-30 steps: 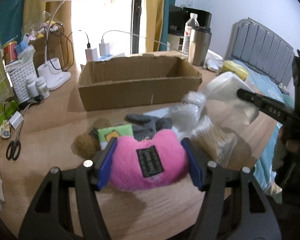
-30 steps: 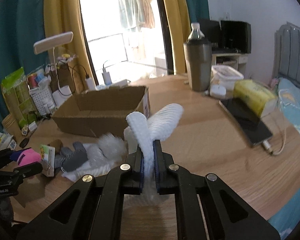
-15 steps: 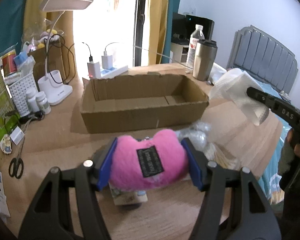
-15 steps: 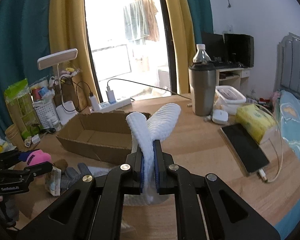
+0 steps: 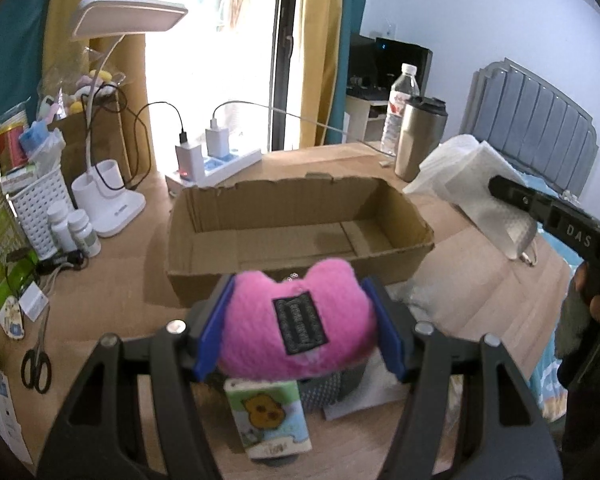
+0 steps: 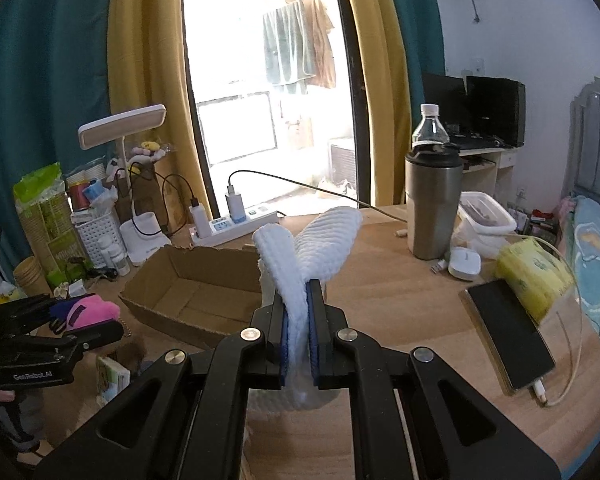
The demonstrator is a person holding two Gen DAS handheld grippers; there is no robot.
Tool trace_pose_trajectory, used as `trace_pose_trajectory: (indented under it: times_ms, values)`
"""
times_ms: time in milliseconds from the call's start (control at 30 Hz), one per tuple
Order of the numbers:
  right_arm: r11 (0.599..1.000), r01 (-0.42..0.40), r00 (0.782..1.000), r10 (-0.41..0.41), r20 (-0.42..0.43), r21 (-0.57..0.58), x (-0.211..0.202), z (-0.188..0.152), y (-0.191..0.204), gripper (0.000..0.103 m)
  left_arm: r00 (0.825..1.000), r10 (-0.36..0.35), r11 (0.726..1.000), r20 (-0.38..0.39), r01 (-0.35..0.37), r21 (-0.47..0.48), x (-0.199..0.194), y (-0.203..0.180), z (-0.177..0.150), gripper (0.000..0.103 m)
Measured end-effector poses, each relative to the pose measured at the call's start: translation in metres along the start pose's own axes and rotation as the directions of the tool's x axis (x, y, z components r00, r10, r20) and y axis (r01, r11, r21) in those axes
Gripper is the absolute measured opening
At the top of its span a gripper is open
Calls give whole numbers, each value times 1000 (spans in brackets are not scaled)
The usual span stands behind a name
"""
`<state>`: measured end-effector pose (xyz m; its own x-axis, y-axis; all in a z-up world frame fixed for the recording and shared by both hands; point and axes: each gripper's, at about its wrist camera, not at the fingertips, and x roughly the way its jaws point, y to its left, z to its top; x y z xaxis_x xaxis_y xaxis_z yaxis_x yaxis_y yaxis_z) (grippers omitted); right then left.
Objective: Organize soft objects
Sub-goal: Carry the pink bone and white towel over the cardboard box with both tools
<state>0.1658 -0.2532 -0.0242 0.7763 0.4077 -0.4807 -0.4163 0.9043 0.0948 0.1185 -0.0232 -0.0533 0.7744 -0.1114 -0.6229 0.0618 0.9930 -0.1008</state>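
Note:
My left gripper (image 5: pixel 298 328) is shut on a pink plush toy (image 5: pixel 296 324) and holds it in the air just in front of the open cardboard box (image 5: pixel 300 232). My right gripper (image 6: pixel 299 340) is shut on a folded white towel (image 6: pixel 300 256), lifted above the table to the right of the box (image 6: pixel 192 292). The towel (image 5: pixel 472 188) also shows at the right of the left wrist view. A tissue pack with a duck print (image 5: pixel 268 416), a grey glove (image 5: pixel 328 390) and a white cloth lie on the table under the left gripper.
A desk lamp (image 5: pixel 116 120), power strip (image 5: pixel 216 164), white basket and pill bottles (image 5: pixel 76 232) stand at the left. Scissors (image 5: pixel 36 364) lie near the left edge. A steel tumbler (image 6: pixel 432 204), phone (image 6: pixel 508 344) and yellow tissue pack (image 6: pixel 536 280) stand at the right.
Both grippers have risen and moved towards the box with their loads. The pile of soft things has dropped below the left gripper, and the inside of the box has come into view.

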Motion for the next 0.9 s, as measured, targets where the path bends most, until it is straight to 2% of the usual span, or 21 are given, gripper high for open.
trace_pose_trajectory:
  times_ms: [467, 900]
  values:
    - [999, -44, 998, 44, -36, -13, 37, 15, 4, 9, 1000, -20, 1000, -2, 20, -5, 30, 2, 30, 65]
    - [995, -99, 993, 99, -69, 3, 73, 17, 0, 9, 998, -33, 999, -62, 33, -5, 71, -4, 44, 65]
